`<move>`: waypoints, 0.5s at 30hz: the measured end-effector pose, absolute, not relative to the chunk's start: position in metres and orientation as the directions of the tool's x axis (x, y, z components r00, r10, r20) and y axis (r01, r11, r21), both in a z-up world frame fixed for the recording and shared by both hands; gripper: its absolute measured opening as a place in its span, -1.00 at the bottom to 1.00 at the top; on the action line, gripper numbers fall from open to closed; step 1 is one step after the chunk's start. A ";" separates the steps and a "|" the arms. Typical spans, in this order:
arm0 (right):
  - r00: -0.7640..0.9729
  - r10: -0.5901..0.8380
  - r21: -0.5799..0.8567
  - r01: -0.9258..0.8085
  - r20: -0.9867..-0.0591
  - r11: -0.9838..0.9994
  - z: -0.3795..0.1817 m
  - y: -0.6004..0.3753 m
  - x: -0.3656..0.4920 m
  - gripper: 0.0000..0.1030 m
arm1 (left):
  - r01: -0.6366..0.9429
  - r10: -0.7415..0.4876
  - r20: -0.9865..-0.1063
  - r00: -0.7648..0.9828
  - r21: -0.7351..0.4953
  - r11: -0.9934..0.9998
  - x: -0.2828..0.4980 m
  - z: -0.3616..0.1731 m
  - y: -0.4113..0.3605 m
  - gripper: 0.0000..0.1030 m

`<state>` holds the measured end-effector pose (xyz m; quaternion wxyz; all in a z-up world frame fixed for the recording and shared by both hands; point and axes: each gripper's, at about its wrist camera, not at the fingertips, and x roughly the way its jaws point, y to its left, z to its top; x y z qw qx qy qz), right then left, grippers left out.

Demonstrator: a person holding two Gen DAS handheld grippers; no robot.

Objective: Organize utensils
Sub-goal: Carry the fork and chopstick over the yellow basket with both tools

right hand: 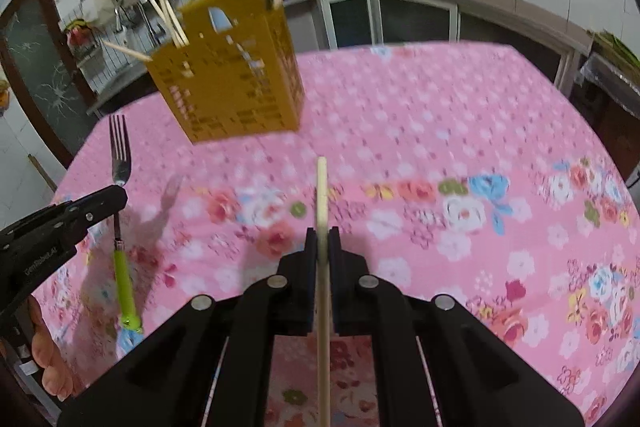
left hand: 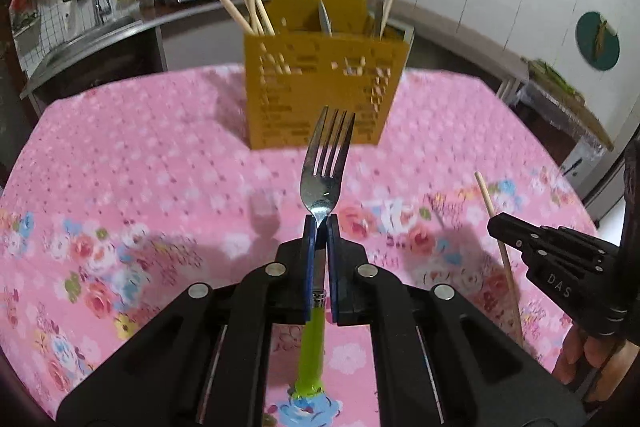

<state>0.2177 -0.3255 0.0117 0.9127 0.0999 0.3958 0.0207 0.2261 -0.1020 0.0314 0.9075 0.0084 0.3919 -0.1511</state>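
Left hand-held gripper [left hand: 321,223]: clamped on fork [left hand: 326,151], tines forward.
Right hand-held gripper [right hand: 322,237]: clamped on chopstick [right hand: 322,187].
Holder [left hand: 324,87]: straight ahead of the left gripper, toward the table's far edge.

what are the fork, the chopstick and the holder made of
Fork: shiny metal head, mirror glints; glossy green handle, likely plastic. Chopstick: pale matte stick, probably wood or bamboo. Holder: mustard-yellow, cut-out slots, looks like moulded plastic.
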 end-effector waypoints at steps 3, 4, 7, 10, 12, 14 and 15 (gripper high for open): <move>0.716 0.126 0.211 0.030 -0.687 0.977 0.020 -0.323 0.218 -0.88 | 0.281 -0.262 -0.678 0.686 -0.085 0.956 0.224 0.041 -0.099 -0.91; 0.723 0.123 0.207 0.028 -0.679 0.978 0.023 -0.322 0.219 -0.88 | 0.282 -0.263 -0.671 0.693 -0.084 0.956 0.223 0.043 -0.097 -0.92; 0.749 0.120 0.206 0.023 -0.652 0.978 0.034 -0.320 0.220 -0.88 | 0.282 -0.273 -0.639 0.719 -0.089 0.955 0.222 0.051 -0.091 -0.91; 0.775 0.125 0.217 0.017 -0.620 0.976 0.046 -0.320 0.220 -0.88 | 0.285 -0.289 -0.616 0.733 -0.108 0.953 0.227 0.058 -0.082 -0.92; 0.791 0.123 0.217 0.013 -0.599 0.976 0.053 -0.319 0.221 -0.88 | 0.282 -0.293 -0.603 0.742 -0.116 0.952 0.229 0.060 -0.076 -0.92; 0.809 0.129 0.226 0.005 -0.574 0.974 0.061 -0.319 0.223 -0.88 | 0.280 -0.304 -0.588 0.750 -0.134 0.951 0.232 0.064 -0.070 -0.92; 0.815 0.132 0.231 0.002 -0.564 0.973 0.064 -0.318 0.224 -0.88 | 0.278 -0.308 -0.582 0.752 -0.143 0.950 0.234 0.066 -0.067 -0.92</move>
